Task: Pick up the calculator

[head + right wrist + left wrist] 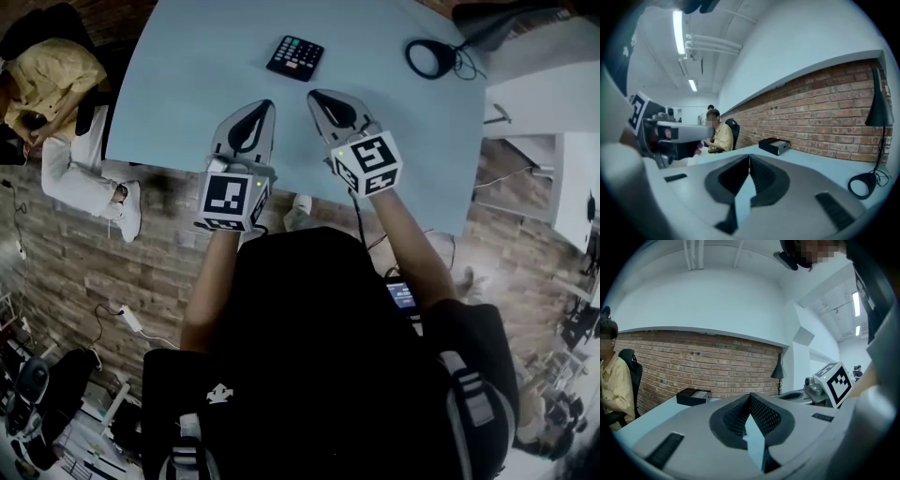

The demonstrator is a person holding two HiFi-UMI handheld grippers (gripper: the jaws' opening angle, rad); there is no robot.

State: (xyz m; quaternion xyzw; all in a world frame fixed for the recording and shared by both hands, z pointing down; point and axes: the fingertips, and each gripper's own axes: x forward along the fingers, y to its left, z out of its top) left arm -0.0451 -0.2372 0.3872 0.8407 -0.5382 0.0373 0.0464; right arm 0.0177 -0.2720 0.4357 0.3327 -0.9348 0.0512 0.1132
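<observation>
Pale blue bench (187, 70) carried the calculator (295, 57), flat near the far edge and well ahead of both tools. Both the left hand-held gripper (263, 106) and the right hand-held gripper (313, 95) were shut tight and empty. My call: open the right one wide first, straddle the calculator's narrow width, then squeeze. Off to its right sat a lamp base (430, 58), with a brick wall (708, 362) beyond.

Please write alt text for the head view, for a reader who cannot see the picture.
A black calculator lies untouched on the far part of a light blue table. Nearer the camera, the left hand-held gripper and the right hand-held gripper are side by side over the table, both shut and empty. A ring-shaped lamp base sits right of the calculator.
</observation>
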